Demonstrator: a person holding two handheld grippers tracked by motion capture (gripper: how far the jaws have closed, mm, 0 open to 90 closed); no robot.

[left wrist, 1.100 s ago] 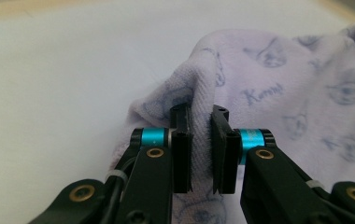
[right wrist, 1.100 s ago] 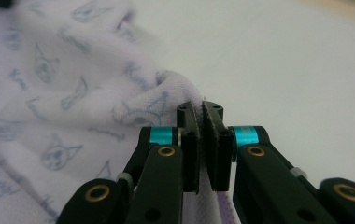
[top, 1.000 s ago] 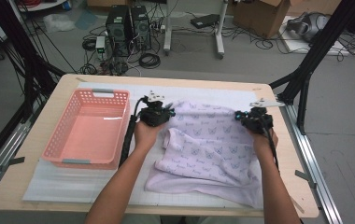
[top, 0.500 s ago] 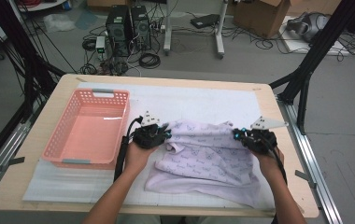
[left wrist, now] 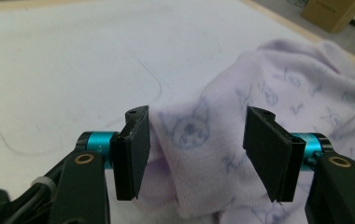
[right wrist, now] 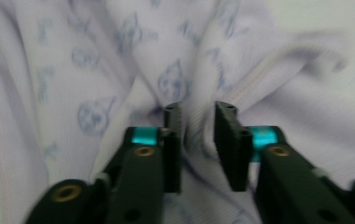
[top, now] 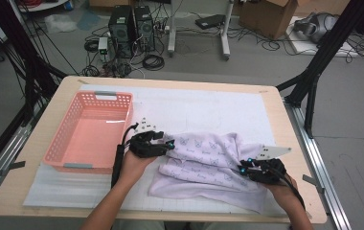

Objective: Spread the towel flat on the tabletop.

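You sit at a counter (top: 46, 143) with a lilac printed garment (top: 209, 167) bunched on its white mat — just right of a pink basket (top: 91, 132). Your left gripper (left wrist: 196, 140) rests at the garment's left edge; its jaws have just been opening and now stand wide, cloth between them but unpressed. Your right gripper (right wrist: 198, 140) sits at the garment's right edge — its jaws have just been opening too, a narrow gap with a fold of cloth inside, loose.
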